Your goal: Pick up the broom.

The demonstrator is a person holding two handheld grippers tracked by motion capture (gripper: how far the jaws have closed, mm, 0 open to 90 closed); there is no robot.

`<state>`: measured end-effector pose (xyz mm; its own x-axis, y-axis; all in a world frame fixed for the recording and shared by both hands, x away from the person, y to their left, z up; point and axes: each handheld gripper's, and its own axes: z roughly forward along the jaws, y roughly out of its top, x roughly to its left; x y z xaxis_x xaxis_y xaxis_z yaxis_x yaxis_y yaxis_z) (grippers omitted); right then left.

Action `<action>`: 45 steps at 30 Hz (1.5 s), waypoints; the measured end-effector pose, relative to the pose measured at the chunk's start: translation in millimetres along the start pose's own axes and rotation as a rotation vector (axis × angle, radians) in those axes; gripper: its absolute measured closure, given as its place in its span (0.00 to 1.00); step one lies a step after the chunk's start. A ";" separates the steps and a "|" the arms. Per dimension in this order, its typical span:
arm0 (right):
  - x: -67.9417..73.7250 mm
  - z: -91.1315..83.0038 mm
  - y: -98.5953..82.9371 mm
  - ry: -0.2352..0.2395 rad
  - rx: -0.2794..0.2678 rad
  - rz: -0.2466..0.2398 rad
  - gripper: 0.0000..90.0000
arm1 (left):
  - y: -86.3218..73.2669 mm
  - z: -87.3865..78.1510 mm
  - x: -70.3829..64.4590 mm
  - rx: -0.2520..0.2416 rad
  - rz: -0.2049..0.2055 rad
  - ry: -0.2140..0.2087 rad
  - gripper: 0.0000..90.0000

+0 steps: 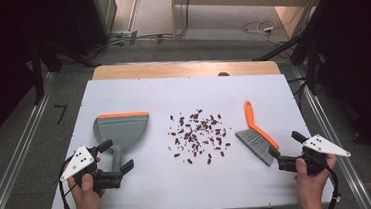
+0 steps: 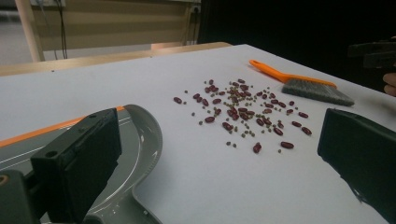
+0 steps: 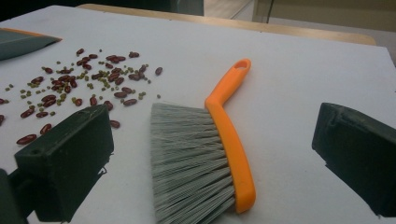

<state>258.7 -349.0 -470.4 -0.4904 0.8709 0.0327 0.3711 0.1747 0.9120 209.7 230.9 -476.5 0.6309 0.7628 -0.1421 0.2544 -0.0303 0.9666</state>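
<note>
A grey dustpan (image 1: 122,128) with an orange lip lies at the table's left, its handle pointing toward me. My left gripper (image 1: 116,155) stands open, one jaw on each side of that handle, not closed on it; the left gripper view has the dustpan (image 2: 140,140) under my left jaw. Red and small green beans (image 1: 198,133) are scattered mid-table. At the right lies an orange-handled brush (image 1: 256,136) with grey bristles. My right gripper (image 1: 286,144) is open just before the bristle end, and the brush (image 3: 229,140) lies between its jaws.
The white tabletop (image 1: 132,93) has a wooden strip along its far edge. Metal rails run down both sides on the floor. Cables lie on the floor beyond the table. In the left gripper view the right gripper (image 2: 373,52) shows at the far right.
</note>
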 end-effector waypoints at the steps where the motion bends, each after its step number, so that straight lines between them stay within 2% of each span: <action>1: 0.5 0.5 0.1 -0.002 0.002 -0.001 0.00 | 0.0 0.0 0.3 0.000 0.001 0.001 0.01; 8: 4.7 3.5 1.6 0.005 0.011 -0.007 0.00 | 0.1 0.3 -2.0 -0.012 -0.012 0.000 0.01; 14: 10.2 5.3 12.1 0.013 0.007 -0.019 0.00 | -0.1 0.4 -3.9 -0.011 -0.009 0.005 0.01; 17: 13.7 8.1 20.7 0.022 -0.001 -0.023 0.00 | 0.2 -0.1 -3.9 -0.015 -0.015 0.013 0.01; 23: 20.5 14.7 41.7 0.016 0.007 -0.090 0.00 | -0.7 1.9 -6.5 -0.008 -0.014 0.003 0.01; 29: 14.7 19.7 59.8 0.031 -0.013 -0.071 0.00 | -1.1 5.1 -7.7 0.002 -0.007 -0.006 0.01; 31: 14.0 24.2 70.4 0.021 -0.008 -0.087 0.00 | -1.4 4.9 -7.8 0.001 -0.008 -0.005 0.01; 34: 14.2 27.8 76.8 0.021 -0.007 -0.100 0.00 | -1.2 3.4 -7.2 -0.004 -0.019 -0.007 0.01; 39: 15.1 42.5 93.0 0.033 0.019 -0.118 0.00 | 0.3 2.9 -7.4 -0.010 -0.016 -0.005 0.01; 45: 15.6 55.8 102.8 0.047 0.052 -0.121 0.00 | -0.3 4.2 -7.8 -0.007 -0.017 -0.009 0.01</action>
<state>333.2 -291.8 -398.9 -0.5700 0.8198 -0.0555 0.3473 0.3016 0.8879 207.8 222.2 -476.5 0.6329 0.7574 -0.1605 0.2604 -0.0130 0.9654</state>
